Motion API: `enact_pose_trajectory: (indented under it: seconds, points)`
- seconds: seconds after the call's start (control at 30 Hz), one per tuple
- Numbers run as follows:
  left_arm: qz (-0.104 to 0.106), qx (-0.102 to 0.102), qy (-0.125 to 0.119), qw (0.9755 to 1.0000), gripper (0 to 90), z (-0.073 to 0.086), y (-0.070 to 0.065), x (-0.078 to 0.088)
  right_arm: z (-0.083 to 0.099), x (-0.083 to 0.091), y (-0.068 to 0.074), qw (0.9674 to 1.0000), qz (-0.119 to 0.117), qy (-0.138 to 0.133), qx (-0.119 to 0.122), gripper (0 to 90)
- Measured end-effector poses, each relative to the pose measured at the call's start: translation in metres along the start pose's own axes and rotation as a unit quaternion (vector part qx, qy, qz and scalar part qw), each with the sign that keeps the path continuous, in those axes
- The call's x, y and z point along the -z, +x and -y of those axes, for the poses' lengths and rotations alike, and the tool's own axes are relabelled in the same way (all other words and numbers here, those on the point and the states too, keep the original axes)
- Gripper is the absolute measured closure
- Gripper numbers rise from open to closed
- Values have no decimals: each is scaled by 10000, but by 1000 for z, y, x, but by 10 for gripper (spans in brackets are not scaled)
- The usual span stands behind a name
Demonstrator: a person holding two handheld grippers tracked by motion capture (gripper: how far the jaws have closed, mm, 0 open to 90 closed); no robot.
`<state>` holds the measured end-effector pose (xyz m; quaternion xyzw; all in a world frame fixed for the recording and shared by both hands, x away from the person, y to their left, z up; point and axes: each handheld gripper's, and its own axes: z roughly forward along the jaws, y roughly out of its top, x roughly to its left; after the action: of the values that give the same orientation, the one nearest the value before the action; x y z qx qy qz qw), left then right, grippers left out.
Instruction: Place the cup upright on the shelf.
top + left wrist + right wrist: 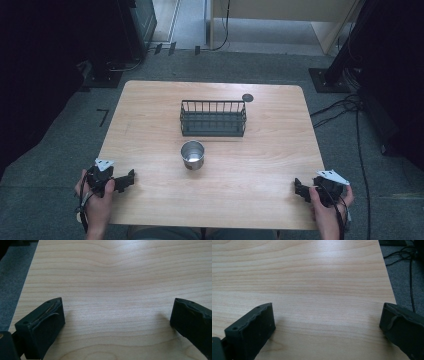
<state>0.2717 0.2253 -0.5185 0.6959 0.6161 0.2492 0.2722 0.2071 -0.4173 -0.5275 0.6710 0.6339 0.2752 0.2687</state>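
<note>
A small metal cup (192,154) stands upright near the middle of the wooden table (150,100). Just behind it sits a dark wire basket (213,119) with nothing visible inside. My left gripper (131,179) rests at the table's front left corner, held by a hand. In the left gripper view its jaws stand wide apart over bare wood, so the left gripper (117,320) is open. My right gripper (297,187) lies at the front right corner, also hand-held. The right gripper (327,322) is open too, with nothing between its jaws.
A small dark round disc (247,97) is set in the tabletop behind the basket's right end. Grey carpet surrounds the table, with cables (350,107) on the floor at the right and dark equipment stands (107,75) at the back left.
</note>
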Motion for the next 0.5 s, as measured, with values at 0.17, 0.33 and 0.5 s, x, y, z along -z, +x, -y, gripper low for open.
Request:
enact_pose_trajectory:
  seconds: [0.17, 0.33, 0.5]
  points:
    - [0, -1, 1, 10000, 0, 0, 0, 0, 0, 0, 0, 9999, 77, -6, -85, 0]
    - [0, 0, 2, 10000, 0, 0, 0, 0, -2, 3, 3, 9996, 97, -83, -249, 0]
    - [2, 6, 1, 10000, 0, 0, 0, 0, -10, 8, 9, 9989, -18, -263, -384, 2]
